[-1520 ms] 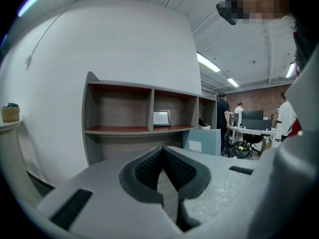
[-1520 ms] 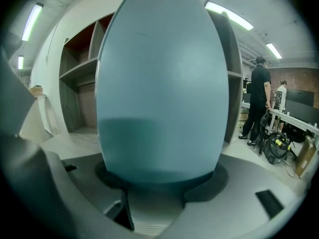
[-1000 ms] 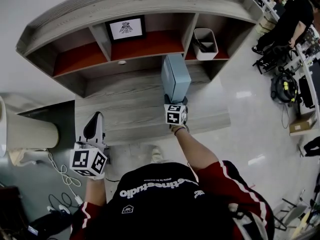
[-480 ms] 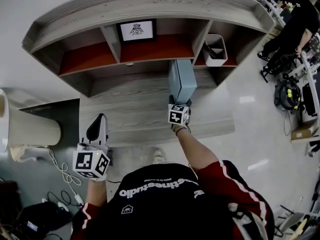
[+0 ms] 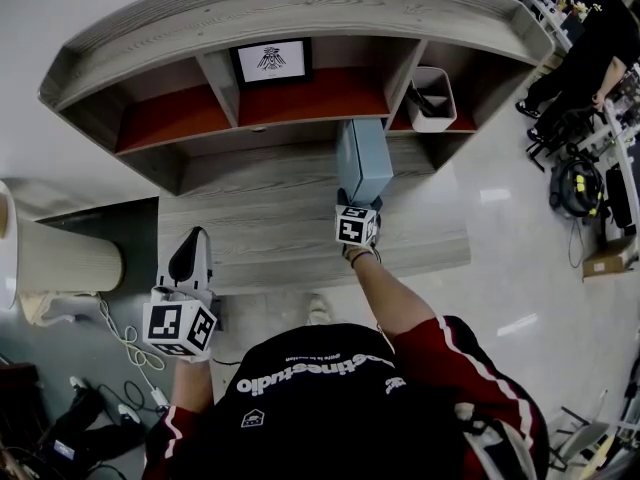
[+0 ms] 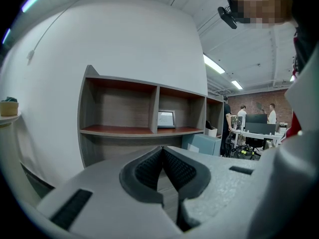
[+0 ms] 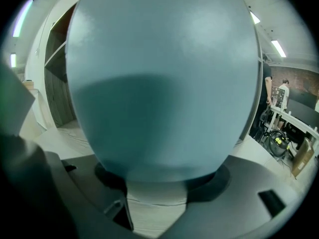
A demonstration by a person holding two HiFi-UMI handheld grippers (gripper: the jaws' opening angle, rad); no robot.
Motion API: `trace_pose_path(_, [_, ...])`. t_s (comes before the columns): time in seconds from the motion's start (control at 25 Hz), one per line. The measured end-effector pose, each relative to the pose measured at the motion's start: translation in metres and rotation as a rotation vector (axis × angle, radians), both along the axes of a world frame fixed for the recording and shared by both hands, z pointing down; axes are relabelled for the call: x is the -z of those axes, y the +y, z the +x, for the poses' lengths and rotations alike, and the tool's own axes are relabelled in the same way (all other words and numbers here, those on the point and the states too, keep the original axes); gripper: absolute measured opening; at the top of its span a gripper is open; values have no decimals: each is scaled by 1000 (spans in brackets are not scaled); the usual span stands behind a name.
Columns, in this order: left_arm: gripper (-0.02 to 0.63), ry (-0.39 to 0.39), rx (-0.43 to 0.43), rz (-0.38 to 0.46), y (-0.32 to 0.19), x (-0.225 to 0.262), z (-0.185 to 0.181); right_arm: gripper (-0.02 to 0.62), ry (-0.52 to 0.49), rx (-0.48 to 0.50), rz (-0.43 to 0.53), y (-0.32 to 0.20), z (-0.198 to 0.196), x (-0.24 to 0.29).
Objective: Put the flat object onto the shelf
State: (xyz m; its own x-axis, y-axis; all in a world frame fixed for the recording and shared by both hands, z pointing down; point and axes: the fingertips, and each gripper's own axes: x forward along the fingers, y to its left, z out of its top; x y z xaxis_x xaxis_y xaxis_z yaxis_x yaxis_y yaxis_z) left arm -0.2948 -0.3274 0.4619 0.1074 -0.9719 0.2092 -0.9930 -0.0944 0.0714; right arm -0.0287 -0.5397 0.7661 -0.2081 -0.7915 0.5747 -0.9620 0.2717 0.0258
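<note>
The flat object is a light blue box (image 5: 363, 160), held upright over the grey wooden desk (image 5: 270, 218), just in front of the shelf (image 5: 300, 98). My right gripper (image 5: 356, 204) is shut on its near end; in the right gripper view the blue box (image 7: 159, 78) fills almost the whole picture between the jaws. Off the desk's front left edge, my left gripper (image 5: 190, 260) hangs shut with nothing in it. The left gripper view shows its pads (image 6: 162, 171) pressed together, the shelf (image 6: 144, 128) behind them and the blue box (image 6: 204, 144) at the right.
The shelf has red-floored compartments: a framed picture (image 5: 270, 60) stands in the middle one, a white bin (image 5: 432, 96) in the right one. A beige cylinder (image 5: 60, 258) lies at left, cables (image 5: 120, 348) on the floor. A person (image 5: 590, 38) and equipment are at far right.
The right gripper and the blue box have moved slightly forward toward the shelf over the last second. The left gripper has barely shifted.
</note>
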Motion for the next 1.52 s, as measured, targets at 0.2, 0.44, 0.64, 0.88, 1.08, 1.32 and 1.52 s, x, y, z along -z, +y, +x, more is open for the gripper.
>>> trace_pose_path(0.2, [6,7,-24,3,-5,-2,6,384,-19,10,-45,6,4,-8])
trace_pose_path(0.44, [6,20,-52,2,-3,-5,12,396,-18,18,-26,20,13,-1])
trace_pose_path(0.64, [6,29,-73,13,3,-3,14,384,-3,44,14,31,13,13])
trace_pose_path(0.88, [6,35,-102,32,15,4,15,376,-11,37,55,45,17,31])
trace_pose_path(1.08, [6,41,-126,44,27,11,11,376,-28,17,81,68,22,51])
trace_pose_path(1.32, [6,61,-164,73,40,20,9,372,-18,-2,107,101,34,73])
trace_pose_path(1.52, [6,78,-197,86,58,25,8,367,-26,-21,142,133,41,101])
